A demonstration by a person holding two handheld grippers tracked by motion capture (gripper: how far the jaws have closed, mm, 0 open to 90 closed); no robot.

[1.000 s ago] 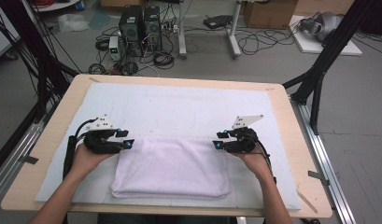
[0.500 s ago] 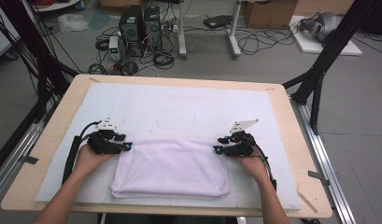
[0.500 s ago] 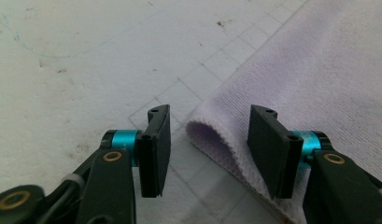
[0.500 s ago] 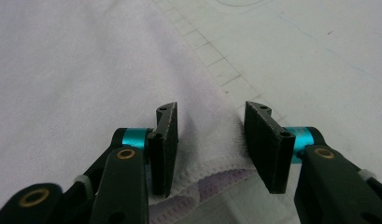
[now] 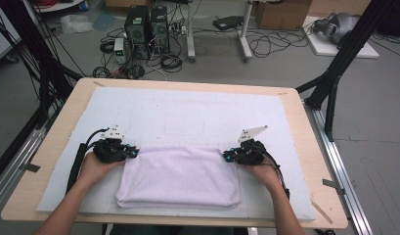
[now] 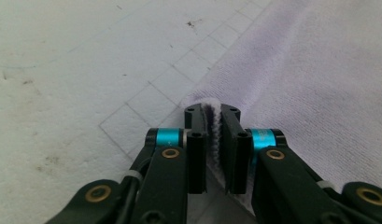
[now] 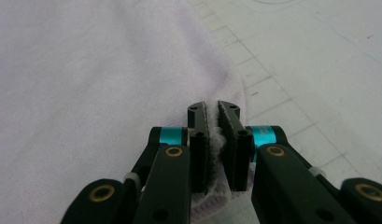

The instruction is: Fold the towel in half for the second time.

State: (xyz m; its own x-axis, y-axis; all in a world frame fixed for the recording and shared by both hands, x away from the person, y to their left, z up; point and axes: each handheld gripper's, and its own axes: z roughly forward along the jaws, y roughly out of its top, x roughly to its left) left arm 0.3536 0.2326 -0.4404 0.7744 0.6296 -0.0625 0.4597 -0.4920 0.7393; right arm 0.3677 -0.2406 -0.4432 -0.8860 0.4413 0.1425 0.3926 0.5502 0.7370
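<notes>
We see the folded towel [image 5: 180, 175] flat on the mat [image 5: 197, 112], near the table's near edge, long axis running left to right. Left gripper [image 5: 131, 153] pinches its far left corner; right gripper [image 5: 227, 157] pinches its far right corner, both jaws clamped on cloth.

A: The towel [image 5: 180, 176] is pale lilac, plain. The mat [image 5: 188, 115] is white with a faint printed grid.

B: Black grippers, turquoise bands; the table [image 5: 315, 147] is perhaps light wood.
</notes>
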